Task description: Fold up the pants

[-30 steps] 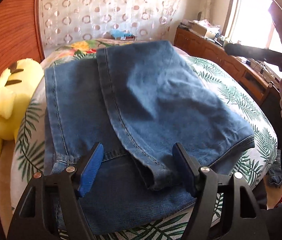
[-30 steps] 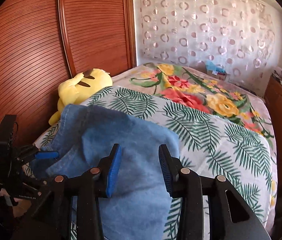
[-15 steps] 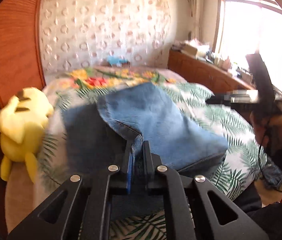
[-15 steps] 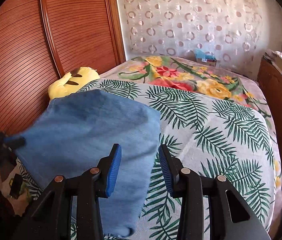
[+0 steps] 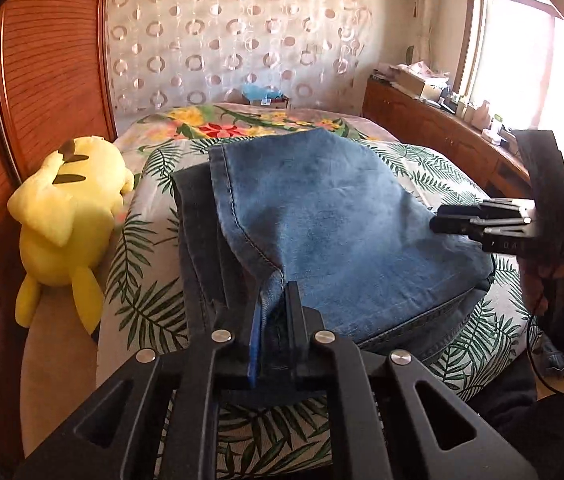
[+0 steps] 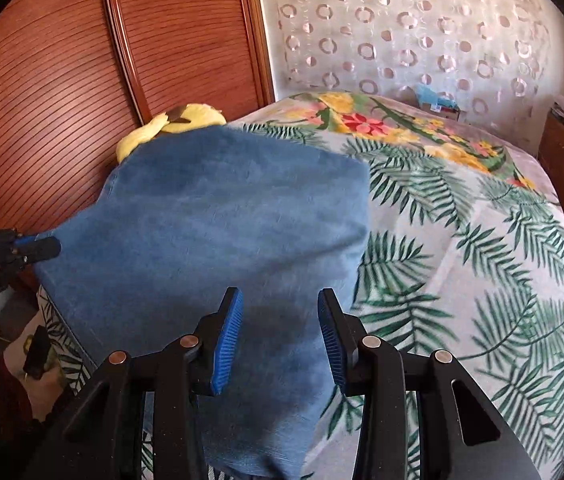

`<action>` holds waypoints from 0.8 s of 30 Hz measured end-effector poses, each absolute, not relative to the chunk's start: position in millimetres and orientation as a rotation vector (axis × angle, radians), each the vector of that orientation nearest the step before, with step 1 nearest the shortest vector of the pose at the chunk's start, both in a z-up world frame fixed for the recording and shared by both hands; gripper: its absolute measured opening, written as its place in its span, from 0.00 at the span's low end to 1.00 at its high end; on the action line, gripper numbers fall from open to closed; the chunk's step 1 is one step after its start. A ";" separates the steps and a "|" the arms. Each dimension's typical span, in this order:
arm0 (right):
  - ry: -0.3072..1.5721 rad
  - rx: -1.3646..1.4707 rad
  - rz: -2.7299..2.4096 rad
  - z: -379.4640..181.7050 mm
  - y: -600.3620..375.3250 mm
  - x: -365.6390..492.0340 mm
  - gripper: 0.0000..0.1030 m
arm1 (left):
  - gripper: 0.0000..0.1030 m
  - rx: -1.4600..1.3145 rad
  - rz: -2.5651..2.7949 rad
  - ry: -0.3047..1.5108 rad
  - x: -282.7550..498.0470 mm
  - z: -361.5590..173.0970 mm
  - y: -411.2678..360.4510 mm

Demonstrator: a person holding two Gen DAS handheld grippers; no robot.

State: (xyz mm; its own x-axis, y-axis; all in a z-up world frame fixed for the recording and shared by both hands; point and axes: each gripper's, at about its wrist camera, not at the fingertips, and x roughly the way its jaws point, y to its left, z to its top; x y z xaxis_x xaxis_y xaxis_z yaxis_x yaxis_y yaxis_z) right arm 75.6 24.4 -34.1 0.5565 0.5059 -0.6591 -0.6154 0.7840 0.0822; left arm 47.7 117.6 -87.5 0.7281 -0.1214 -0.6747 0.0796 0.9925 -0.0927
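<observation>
Blue denim pants [image 5: 333,216] lie partly folded on the leaf-print bed [image 5: 433,168]. My left gripper [image 5: 274,300] is shut on the near hem edge of the upper denim layer and holds it raised off the darker layer beneath. In the right wrist view the pants [image 6: 210,220] hang as a lifted sheet, and my left gripper [image 6: 36,248] shows pinching their left corner. My right gripper [image 6: 278,316] is open and empty just above the lifted denim's near edge; it also shows at the right of the left wrist view [image 5: 445,222].
A yellow plush toy [image 5: 62,224] lies at the bed's left edge against the wooden wardrobe [image 6: 82,60]. A wooden cabinet [image 5: 433,128] with clutter runs under the window at the right. A flowered blanket [image 6: 393,124] covers the far bed.
My left gripper went from open over the hem to shut on it and lifted the denim layer. My right gripper stayed open while the pants rose in front of it.
</observation>
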 end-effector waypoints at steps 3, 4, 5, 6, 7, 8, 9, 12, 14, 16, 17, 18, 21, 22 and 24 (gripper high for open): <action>0.749 -0.181 0.648 -51.3 27.5 76.7 0.39 | 0.19 -0.070 -0.095 0.750 48.3 -87.4 124.0; 0.757 -0.188 0.639 -57.8 27.8 76.7 0.39 | 0.24 -0.081 -0.097 0.745 48.6 -86.3 126.9; 0.758 -0.190 0.633 -62.8 27.8 76.5 0.39 | 0.32 -0.086 -0.090 0.741 49.9 -85.0 129.5; 0.750 -0.188 0.630 -65.4 27.9 75.5 0.39 | 0.37 -0.086 -0.084 0.739 51.4 -84.1 131.2; 0.734 -0.183 0.628 -66.7 26.4 74.1 0.39 | 0.47 -0.087 -0.079 0.734 54.7 -82.2 133.3; 0.727 -0.180 0.626 -66.9 25.5 73.7 0.39 | 0.48 -0.088 -0.081 0.727 58.0 -80.8 134.9; 0.723 -0.180 0.625 -66.5 24.8 73.9 0.39 | 0.48 -0.085 -0.082 0.724 63.3 -79.2 135.8; 0.718 -0.168 0.628 -68.7 23.0 73.1 0.39 | 0.48 -0.053 -0.077 0.715 84.9 -75.2 136.7; 0.711 -0.161 0.626 -70.3 21.9 70.9 0.40 | 0.48 -0.047 -0.077 0.714 102.8 -74.3 139.9; 0.702 -0.165 0.622 -72.2 22.7 65.2 0.39 | 0.48 -0.041 -0.075 0.724 123.4 -76.4 142.7; 0.702 -0.161 0.623 -72.7 21.8 64.5 0.40 | 0.48 -0.037 -0.075 0.730 132.8 -78.2 143.4; 0.702 -0.156 0.626 -73.3 20.8 63.2 0.40 | 0.48 -0.036 -0.077 0.737 140.1 -80.2 144.3; 0.705 -0.146 0.631 -74.1 18.5 63.4 0.40 | 0.48 -0.020 -0.060 0.772 163.8 -88.3 147.0; 0.703 -0.146 0.630 -73.5 18.5 63.7 0.40 | 0.48 -0.018 -0.061 0.778 170.2 -90.8 147.0; 0.700 -0.149 0.628 -73.1 18.3 63.1 0.40 | 0.47 -0.019 -0.063 0.789 177.6 -93.5 148.3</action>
State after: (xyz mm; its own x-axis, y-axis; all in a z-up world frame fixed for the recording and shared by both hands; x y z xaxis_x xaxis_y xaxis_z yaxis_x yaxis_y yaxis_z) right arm 63.1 18.3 -73.1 0.5899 0.4892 -0.6424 -0.5861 0.8067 0.0760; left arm 177.6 148.3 -93.5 0.7029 -0.0637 -0.7085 0.0493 0.9979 -0.0408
